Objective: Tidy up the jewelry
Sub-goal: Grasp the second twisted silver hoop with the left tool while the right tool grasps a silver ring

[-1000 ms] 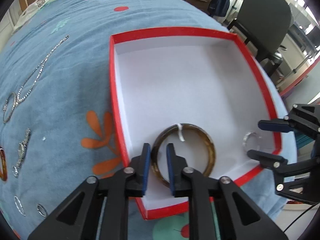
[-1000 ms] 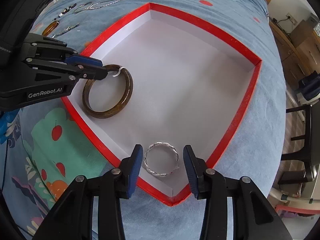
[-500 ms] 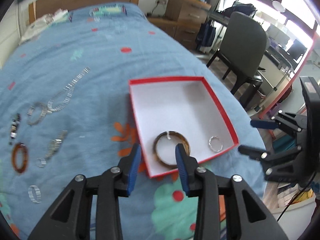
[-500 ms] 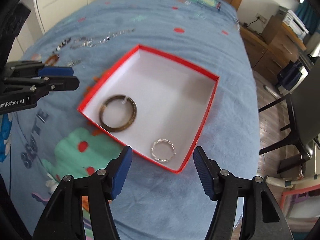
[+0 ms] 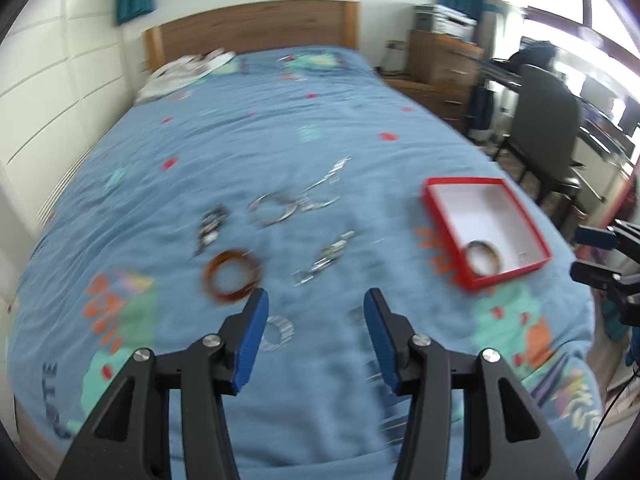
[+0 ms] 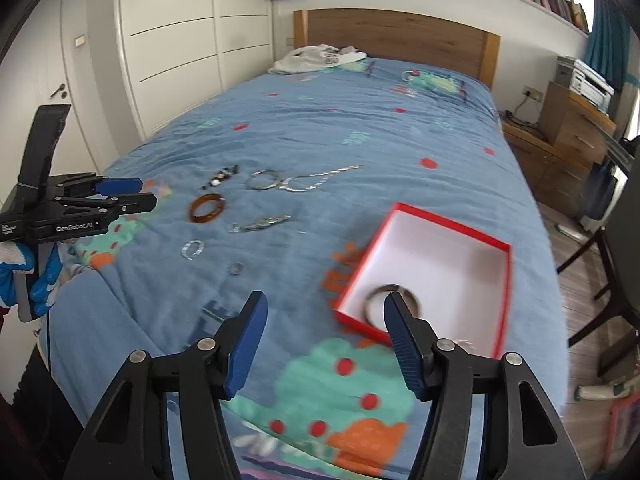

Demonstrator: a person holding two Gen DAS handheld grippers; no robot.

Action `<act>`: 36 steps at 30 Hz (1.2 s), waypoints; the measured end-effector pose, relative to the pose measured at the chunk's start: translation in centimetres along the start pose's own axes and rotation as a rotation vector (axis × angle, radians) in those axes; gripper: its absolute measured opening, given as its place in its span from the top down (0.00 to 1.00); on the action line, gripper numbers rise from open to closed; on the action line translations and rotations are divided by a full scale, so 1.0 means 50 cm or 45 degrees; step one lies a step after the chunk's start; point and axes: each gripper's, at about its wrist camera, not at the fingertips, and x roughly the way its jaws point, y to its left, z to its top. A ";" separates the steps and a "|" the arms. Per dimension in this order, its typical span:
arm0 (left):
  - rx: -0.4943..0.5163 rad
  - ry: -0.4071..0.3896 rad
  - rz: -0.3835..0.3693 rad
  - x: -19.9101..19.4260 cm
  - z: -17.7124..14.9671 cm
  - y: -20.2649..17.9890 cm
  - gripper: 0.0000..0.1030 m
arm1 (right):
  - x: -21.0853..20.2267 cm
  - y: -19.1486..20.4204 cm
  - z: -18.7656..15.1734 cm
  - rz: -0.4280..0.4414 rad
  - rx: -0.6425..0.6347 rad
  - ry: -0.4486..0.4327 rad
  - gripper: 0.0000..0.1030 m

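A red box (image 5: 444, 224) (image 6: 452, 224) with a white inside lies on the blue bedspread. In it are a dark brown bangle (image 5: 485, 245) (image 6: 374, 298) and a small silver ring (image 5: 522, 256). Loose on the bed to its left lie an amber bangle (image 5: 212, 276) (image 6: 196, 210), a silver bangle (image 5: 260, 204) (image 6: 256, 184), a necklace (image 5: 320, 188) (image 6: 320, 176), a chain bracelet (image 5: 328, 260) (image 6: 260, 224) and a small silver band (image 5: 278, 330) (image 6: 192, 249). My left gripper (image 5: 315, 300) (image 6: 136, 192) hangs above these, jaws opening, nothing between them. My right gripper (image 6: 325, 300) (image 5: 588, 252) hovers near the box's front corner, jaws closing on nothing.
A wooden headboard (image 6: 396, 40) and crumpled clothes (image 6: 316, 58) mark the bed's far end. A dark chair (image 5: 548, 128) and wooden drawers (image 6: 576, 128) stand to the right of the bed, white wardrobe doors (image 6: 176, 40) to the left. A gloved hand (image 6: 40, 280) holds the left gripper.
Both grippers have pulled back and up from the box, leaving the brown bangle and silver ring inside. The left one has swung left over the loose jewelry and its jaws have widened.
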 end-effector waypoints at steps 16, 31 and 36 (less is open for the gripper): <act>-0.184 0.191 -0.034 0.177 -0.131 0.116 0.48 | 0.261 0.143 -0.022 0.207 -0.012 0.154 0.54; -0.220 0.276 -0.098 0.314 -0.128 0.131 0.48 | 0.424 0.171 0.003 0.295 -0.078 0.271 0.59; -0.219 0.271 -0.094 0.325 -0.127 0.135 0.48 | 0.463 0.190 0.011 0.311 -0.103 0.290 0.67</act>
